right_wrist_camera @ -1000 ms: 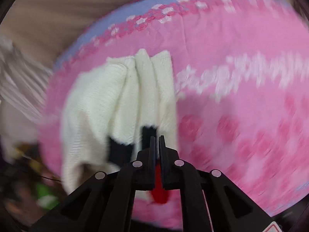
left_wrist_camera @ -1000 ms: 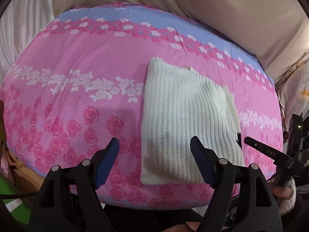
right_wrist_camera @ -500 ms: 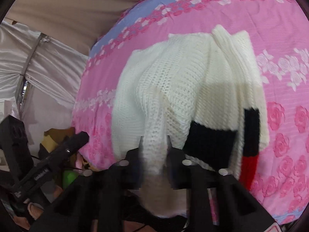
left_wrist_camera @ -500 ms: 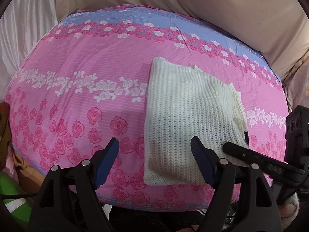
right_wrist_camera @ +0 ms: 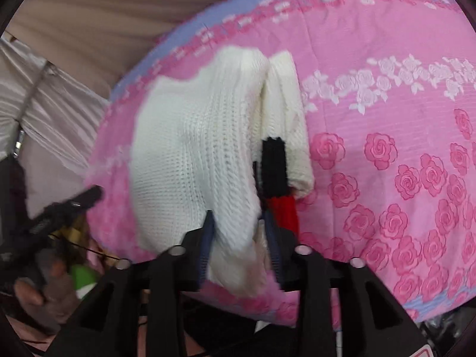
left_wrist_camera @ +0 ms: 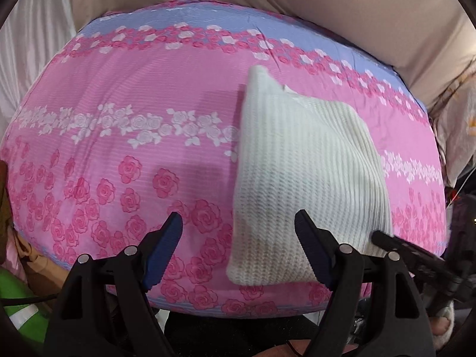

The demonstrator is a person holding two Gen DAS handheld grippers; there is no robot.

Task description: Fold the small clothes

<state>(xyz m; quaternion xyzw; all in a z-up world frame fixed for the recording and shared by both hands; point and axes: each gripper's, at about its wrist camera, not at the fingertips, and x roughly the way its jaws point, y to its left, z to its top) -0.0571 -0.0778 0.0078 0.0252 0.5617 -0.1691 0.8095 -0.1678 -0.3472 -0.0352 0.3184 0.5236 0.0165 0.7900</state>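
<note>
A folded white knit sweater [left_wrist_camera: 303, 178] lies on the right half of the pink rose-print bed cover [left_wrist_camera: 134, 148]. My left gripper [left_wrist_camera: 238, 253] is open and empty, just above the sweater's near left corner. In the right wrist view the sweater [right_wrist_camera: 196, 154] shows a black and red band [right_wrist_camera: 276, 178] along its right side. My right gripper [right_wrist_camera: 239, 238] holds a bunched near edge of the sweater between its jaws, which stand slightly apart around the thick fold. The right gripper also shows at the right edge of the left wrist view [left_wrist_camera: 416, 258].
Beige and white fabric walls [left_wrist_camera: 297, 0] stand behind the bed. The bed's front edge lies just under my grippers. A green object [left_wrist_camera: 17, 312] and clutter sit low at the left. The left gripper and hand [right_wrist_camera: 44, 238] show at the left of the right wrist view.
My right gripper went from shut and empty to gripping the sweater's near edge. The sweater's near right part has bunched and lifted. My left gripper stayed open.
</note>
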